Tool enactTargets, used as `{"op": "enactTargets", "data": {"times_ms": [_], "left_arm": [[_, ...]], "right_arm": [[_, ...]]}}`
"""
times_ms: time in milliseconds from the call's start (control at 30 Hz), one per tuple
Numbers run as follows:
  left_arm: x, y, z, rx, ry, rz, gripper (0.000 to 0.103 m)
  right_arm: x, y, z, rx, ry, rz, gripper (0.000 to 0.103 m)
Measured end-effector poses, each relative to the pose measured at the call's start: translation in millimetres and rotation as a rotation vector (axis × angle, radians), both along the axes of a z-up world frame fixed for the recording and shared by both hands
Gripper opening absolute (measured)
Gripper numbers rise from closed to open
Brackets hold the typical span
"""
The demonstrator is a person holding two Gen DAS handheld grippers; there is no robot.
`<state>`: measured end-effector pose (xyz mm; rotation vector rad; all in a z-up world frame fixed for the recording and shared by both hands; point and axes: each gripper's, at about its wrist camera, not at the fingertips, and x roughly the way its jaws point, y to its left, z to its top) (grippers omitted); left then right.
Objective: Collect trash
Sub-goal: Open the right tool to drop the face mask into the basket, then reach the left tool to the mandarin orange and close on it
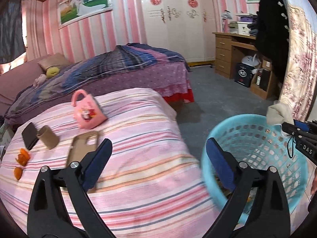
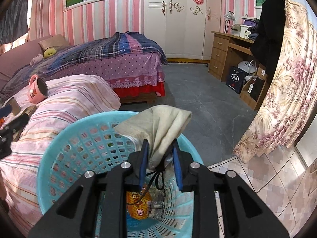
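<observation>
My left gripper [image 1: 158, 156] stands open over the striped pink bedcover [image 1: 138, 138] with nothing between its fingers. Orange peels [image 1: 22, 156], a cardboard tube [image 1: 47, 137] and a beige phone case [image 1: 83, 146] lie on the cover to its left. A light blue basket [image 1: 247, 136] stands beside the bed on the right. My right gripper [image 2: 160, 148] is shut on a crumpled beige cloth [image 2: 158, 125], held above the basket [image 2: 65, 144]. An orange snack wrapper [image 2: 138, 206] lies at the basket's bottom.
A pink mug [image 1: 89, 113] lies on its side on the bedcover, with a dark phone [image 1: 29, 135] near the tube. Behind is a purple bed [image 1: 118, 69], then grey floor [image 2: 198, 91], a wooden desk [image 2: 223, 53] and a floral curtain [image 2: 281, 91] on the right.
</observation>
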<state>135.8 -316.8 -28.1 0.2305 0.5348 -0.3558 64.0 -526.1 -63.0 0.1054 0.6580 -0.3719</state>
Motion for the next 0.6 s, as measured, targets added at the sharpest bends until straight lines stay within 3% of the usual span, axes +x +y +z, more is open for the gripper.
{"op": "enactTargets", "data": {"times_ms": [67,133,333,400,600], "left_arm": [[2.1,10.2,3.0,-0.002,-0.004,0.018,0.093],[4.7,22.8,5.8,-0.004,-0.006,0.038,0.094],[7.1,56.9,12.4,0.005,-0.027,0.090,0.095],[8.3,69.4,14.2,0.005,-0.031,0.110,0.096],[12.3,108.3,17.8,0.020,-0.045,0.165,0.097]], "right_arm": [[3.1,4.8,-0.3,-0.009,0.006,0.003,0.030],[5.5,10.2,-0.8,-0.025,0.010,0.003,0.051],[10.0,21.0,2.6,-0.026,0.001,-0.019,0.081],[11.7,23.9,3.6,-0.008,-0.004,-0.027,0.088],[19.7,40.7,12.3,0.022,-0.025,-0.042,0.093]]}}
